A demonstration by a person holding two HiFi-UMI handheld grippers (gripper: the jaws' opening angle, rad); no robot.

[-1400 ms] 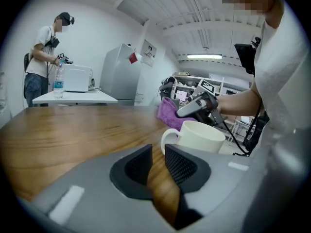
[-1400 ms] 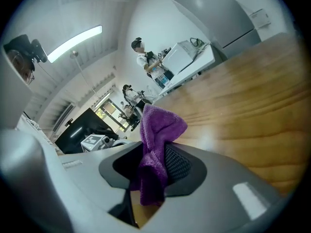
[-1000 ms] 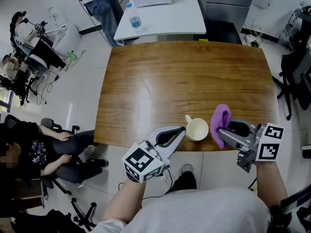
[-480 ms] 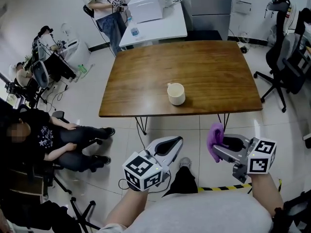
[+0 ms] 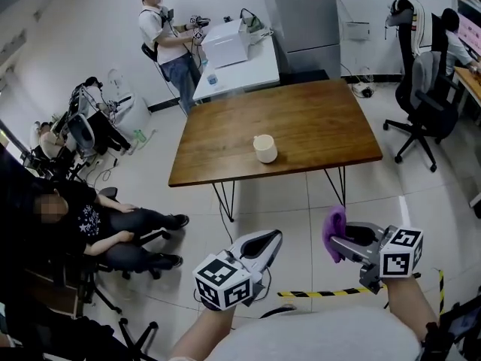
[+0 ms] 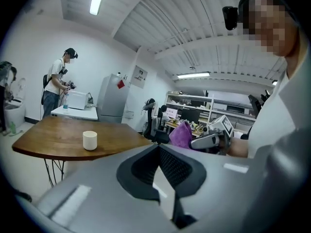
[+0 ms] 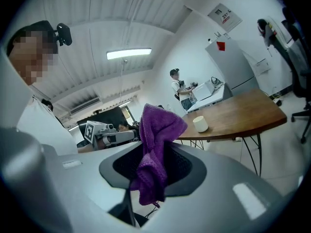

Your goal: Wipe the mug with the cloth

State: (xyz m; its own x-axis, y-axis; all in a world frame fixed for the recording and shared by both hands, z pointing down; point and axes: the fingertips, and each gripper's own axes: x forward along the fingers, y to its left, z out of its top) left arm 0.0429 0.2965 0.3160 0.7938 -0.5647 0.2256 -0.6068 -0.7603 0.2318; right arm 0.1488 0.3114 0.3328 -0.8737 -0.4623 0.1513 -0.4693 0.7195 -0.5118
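Observation:
The cream mug point(image 5: 264, 148) stands upright near the front edge of the wooden table point(image 5: 316, 119), far from both grippers. It also shows as the mug point(image 6: 90, 140) in the left gripper view and the mug point(image 7: 199, 124) in the right one. My left gripper point(image 5: 275, 237) is shut and empty, held over the floor well short of the table. My right gripper point(image 5: 335, 245) is shut on the purple cloth point(image 5: 334, 230). A fold of the cloth point(image 7: 156, 144) sticks up between the jaws and hangs below them.
A person point(image 5: 161, 28) stands by a white table point(image 5: 233, 55) at the back left. Someone else sits on a chair point(image 5: 90, 224) at the left. Office chairs point(image 5: 421, 89) stand at the right. Yellow-black tape point(image 5: 323, 292) lies on the floor close to me.
Both grippers were at the mug by the table's near edge; they have drawn far back over the floor. The mug stays on the table, the cloth in the right gripper.

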